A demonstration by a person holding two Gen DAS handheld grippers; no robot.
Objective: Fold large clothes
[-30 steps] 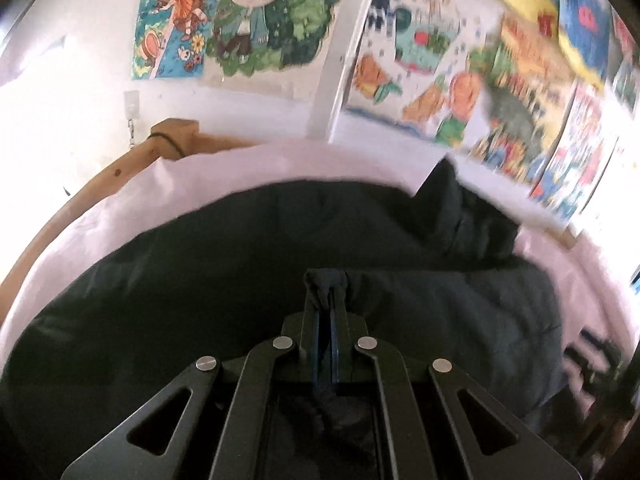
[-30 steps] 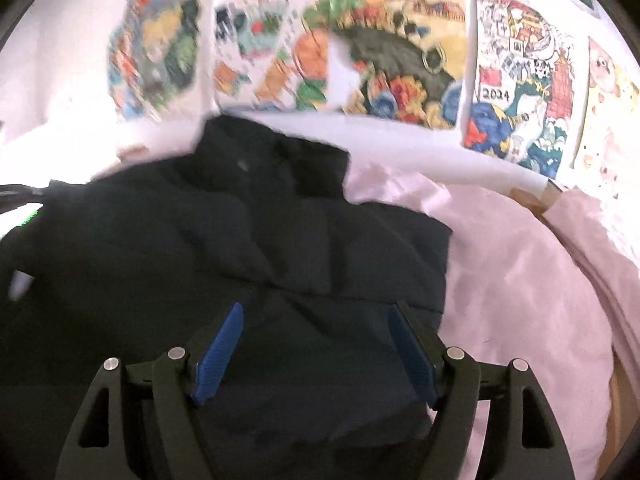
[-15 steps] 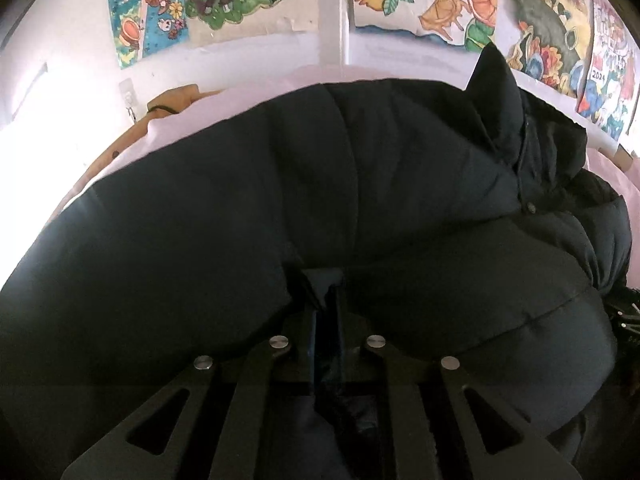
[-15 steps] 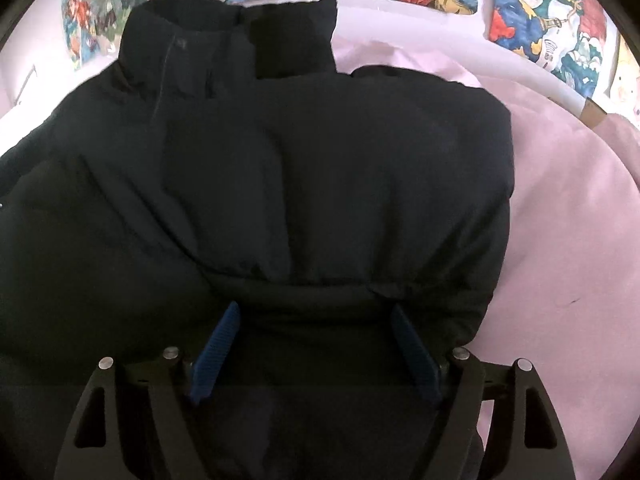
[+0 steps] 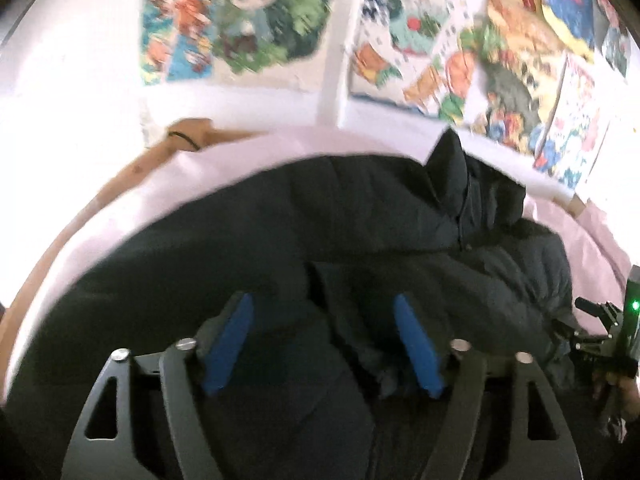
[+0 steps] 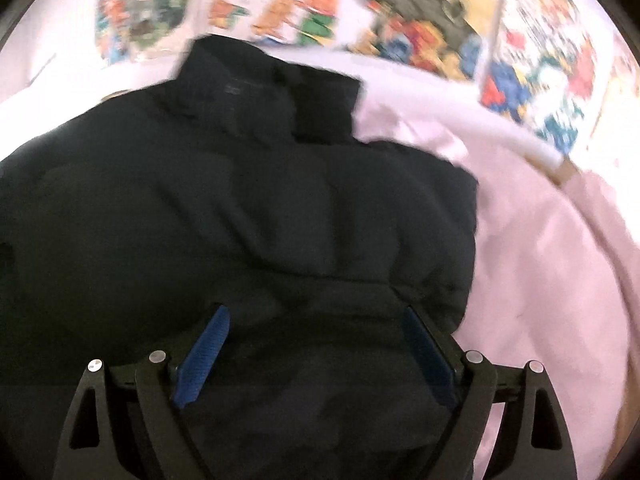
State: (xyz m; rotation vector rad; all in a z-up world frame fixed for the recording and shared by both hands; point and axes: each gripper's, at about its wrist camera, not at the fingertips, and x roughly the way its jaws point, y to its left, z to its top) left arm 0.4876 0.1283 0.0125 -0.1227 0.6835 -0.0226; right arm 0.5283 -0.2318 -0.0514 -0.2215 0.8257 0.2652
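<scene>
The left gripper (image 5: 322,340) now stands with its blue pads (image 5: 228,340) spread wide apart, where half a second ago they were pinched tight on a fold of the black puffer jacket (image 5: 360,240). That fold now lies loose between the fingers, low in the centre of the left view. The jacket fills the lower middle of both views, heaped on the pink sheet (image 6: 540,260), its collar (image 6: 260,92) standing toward the top of the right view. The right gripper (image 6: 316,344) is spread wide as before, its pads over the jacket's near edge, holding nothing. Wall posters (image 5: 240,20) at the top of both frames show more than before and are blurred.
</scene>
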